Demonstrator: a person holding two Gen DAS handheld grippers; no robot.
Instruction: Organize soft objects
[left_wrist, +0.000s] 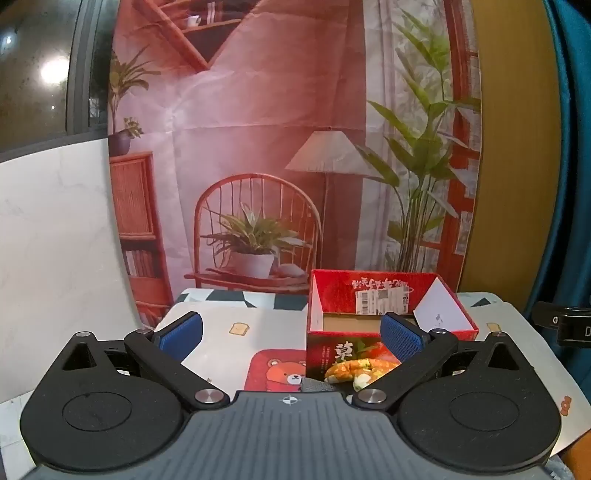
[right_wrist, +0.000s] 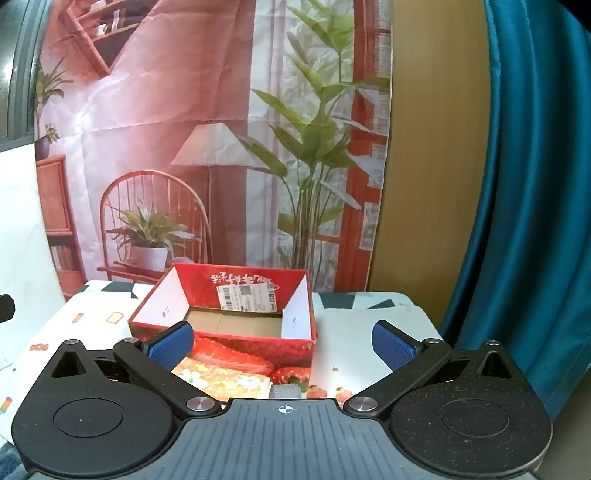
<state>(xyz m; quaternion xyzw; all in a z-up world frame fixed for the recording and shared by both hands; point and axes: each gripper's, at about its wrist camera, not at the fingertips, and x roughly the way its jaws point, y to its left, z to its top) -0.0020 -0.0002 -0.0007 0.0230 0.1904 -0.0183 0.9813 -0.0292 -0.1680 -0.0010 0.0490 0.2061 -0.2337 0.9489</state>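
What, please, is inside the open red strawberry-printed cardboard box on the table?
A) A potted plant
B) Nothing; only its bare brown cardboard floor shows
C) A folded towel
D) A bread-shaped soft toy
B: in the right wrist view the red strawberry-printed cardboard box shows only its bare floor, while the bread-shaped soft toy lies outside, in front.

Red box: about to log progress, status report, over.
Left gripper open, right gripper open, both empty. Red box empty; bread-like soft toy lies before it. Nothing in the way.

Red strawberry-print box (right_wrist: 236, 347), blue fingers (right_wrist: 393, 349)
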